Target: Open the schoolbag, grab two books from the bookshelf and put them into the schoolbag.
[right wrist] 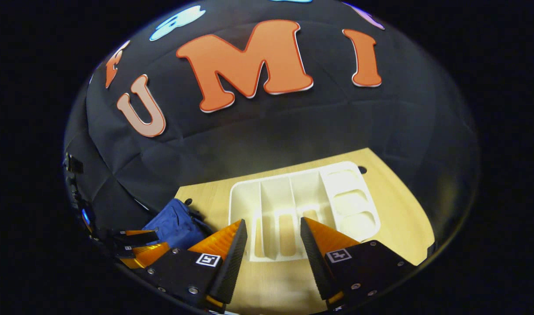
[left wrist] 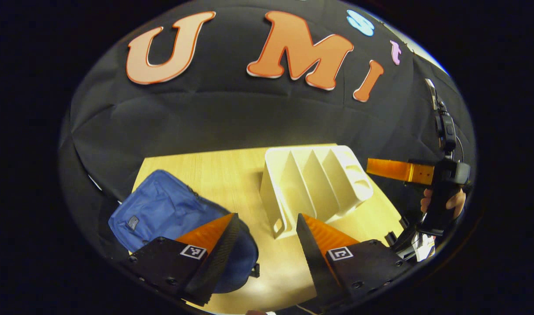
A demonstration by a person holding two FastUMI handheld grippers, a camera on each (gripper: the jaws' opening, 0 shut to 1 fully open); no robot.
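Note:
The blue schoolbag (left wrist: 166, 210) lies flat on the left of the wooden table (left wrist: 223, 170); I cannot tell whether its zip is open. A white slotted bookshelf (left wrist: 315, 183) stands in the middle of the table, and its slots look empty. My left gripper (left wrist: 267, 223) hovers open above the table's front, between bag and shelf, holding nothing. In the right gripper view, my right gripper (right wrist: 273, 227) hangs open over the front of the bookshelf (right wrist: 301, 205), also holding nothing. The bag (right wrist: 175, 225) lies to its left.
A hand holds the right gripper (left wrist: 387, 169) off the table's right edge, level with the shelf. The left gripper (right wrist: 137, 247) sits low at the left beside the bag. Black cloth wall runs close behind the table (right wrist: 398, 205).

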